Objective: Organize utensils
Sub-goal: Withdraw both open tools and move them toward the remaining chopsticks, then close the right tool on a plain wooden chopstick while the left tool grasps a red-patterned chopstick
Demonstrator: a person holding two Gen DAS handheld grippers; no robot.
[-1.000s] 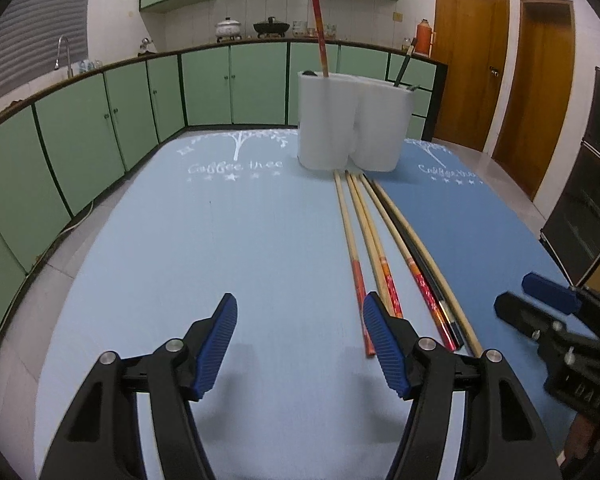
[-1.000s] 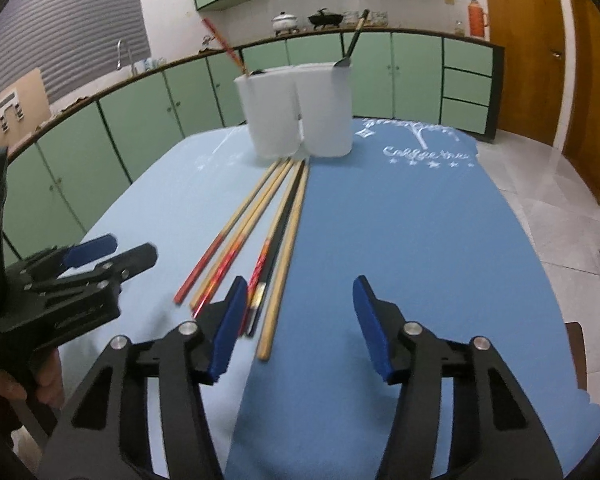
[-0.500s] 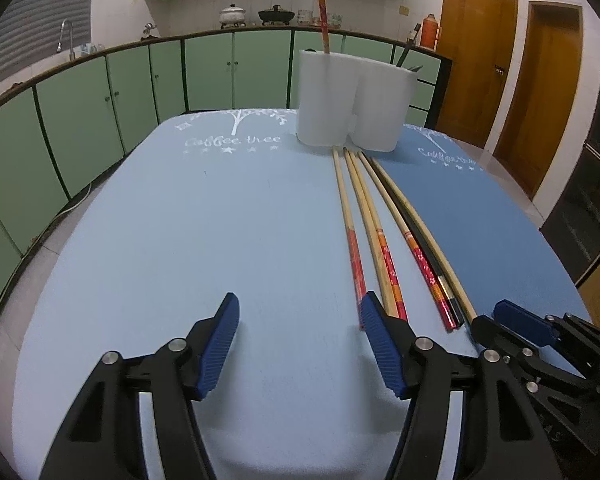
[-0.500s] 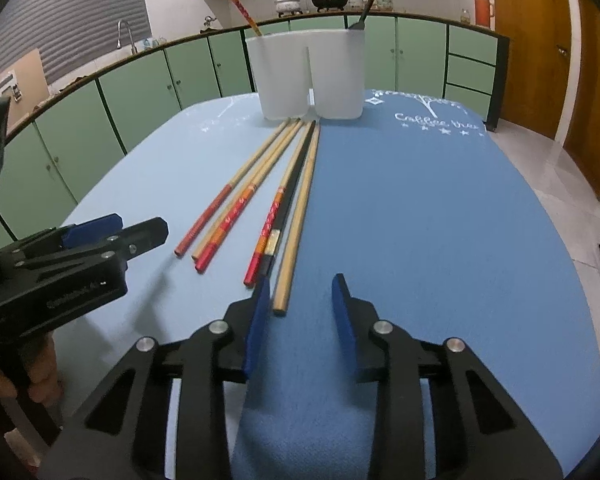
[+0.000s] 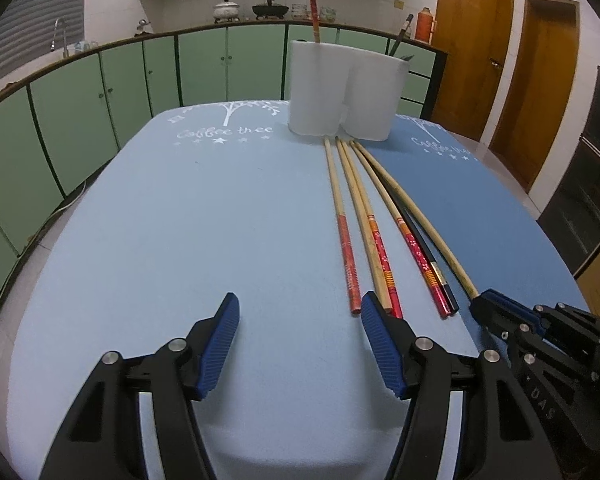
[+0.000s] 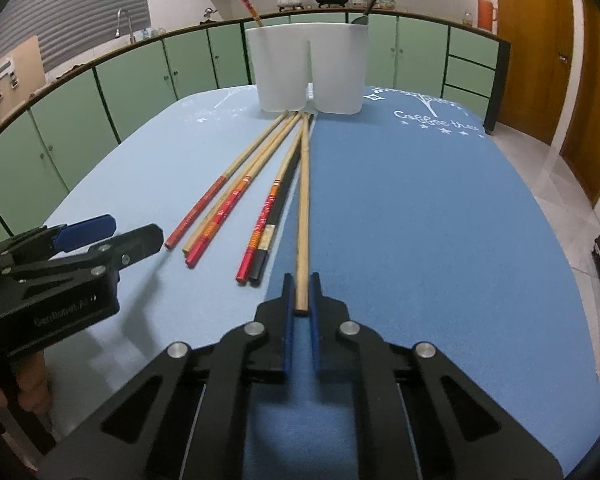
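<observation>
Several long chopsticks (image 6: pixel 236 196) lie fanned on the blue table, tips toward a white two-part holder (image 6: pixel 306 70) at the back. My right gripper (image 6: pixel 301 280) is shut on the near end of the plain wooden chopstick (image 6: pixel 303 208), the rightmost one. My left gripper (image 5: pixel 298 308) stands open just in front of the red-ended chopsticks (image 5: pixel 350 264), nothing between its fingers. In the left wrist view the holder (image 5: pixel 344 88) has one red chopstick (image 5: pixel 312 0) standing in its left part and a dark utensil (image 5: pixel 402 38) in its right part.
Two blue mats cover the table (image 6: pixel 420 208), lighter at left, darker at right. Green cabinets (image 5: pixel 100 92) run along the far wall, wooden doors (image 5: pixel 472 48) at right. A hand (image 6: pixel 4 392) holds the left gripper's handle at lower left of the right wrist view.
My right gripper has come in over the plain wooden chopstick's near end and its jaws have shut on it. The left gripper stays open and has barely moved.
</observation>
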